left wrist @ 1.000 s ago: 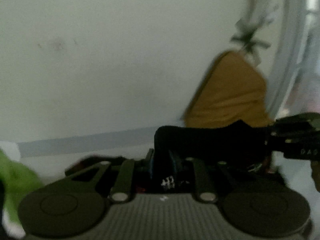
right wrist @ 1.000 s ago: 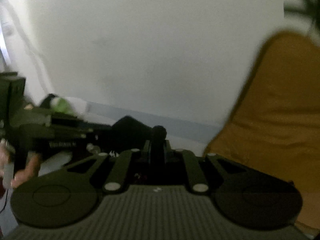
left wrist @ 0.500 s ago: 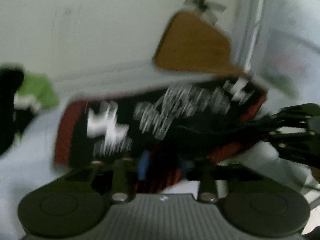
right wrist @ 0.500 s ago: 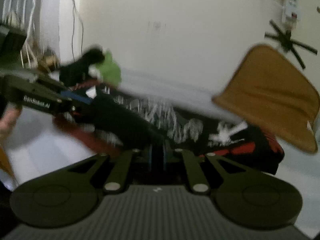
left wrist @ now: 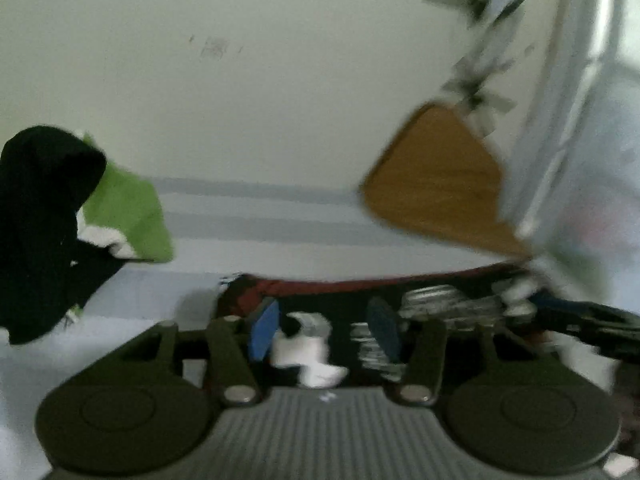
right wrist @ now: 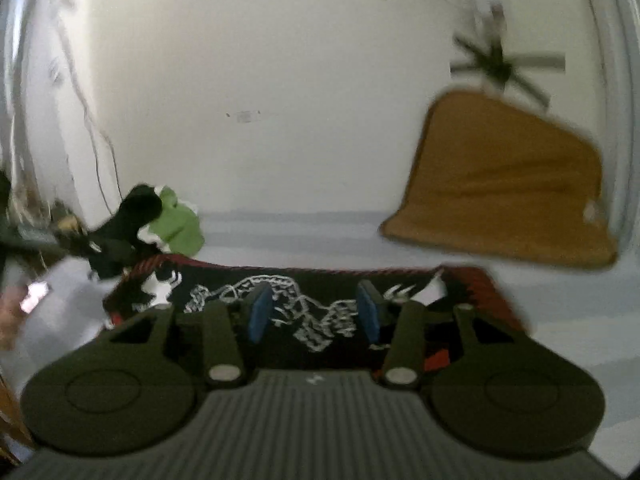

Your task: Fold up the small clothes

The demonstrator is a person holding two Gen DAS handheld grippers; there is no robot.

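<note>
My left tongs (left wrist: 324, 328) are released, the blue pads (left wrist: 262, 330) spread apart with nothing pinched between them. Just below and ahead of them lies the black garment (left wrist: 344, 304), spread flat on the pale surface (left wrist: 140, 300), its red edge running along the far side and a white print showing between my pads; I cannot tell whether the pads touch the cloth. Off to the left of these tongs sits a heap of other clothes, a black piece (left wrist: 40, 232) draped over a green one (left wrist: 128, 216). Up and to the right, an ochre cushion (left wrist: 440, 188) leans by the wall.

My right tongs (right wrist: 314, 312) are also released, pads wide apart, hovering over the same black garment (right wrist: 312, 312). From here its white scribbled print stretches left to right under the gap, and red borders show at both ends. The black and green pile (right wrist: 160, 224) lies beyond the garment's left end, touching or nearly so. The ochre cushion (right wrist: 504, 192) stands past the right end, against the cream wall (right wrist: 260, 80). Everything is somewhat blurred
</note>
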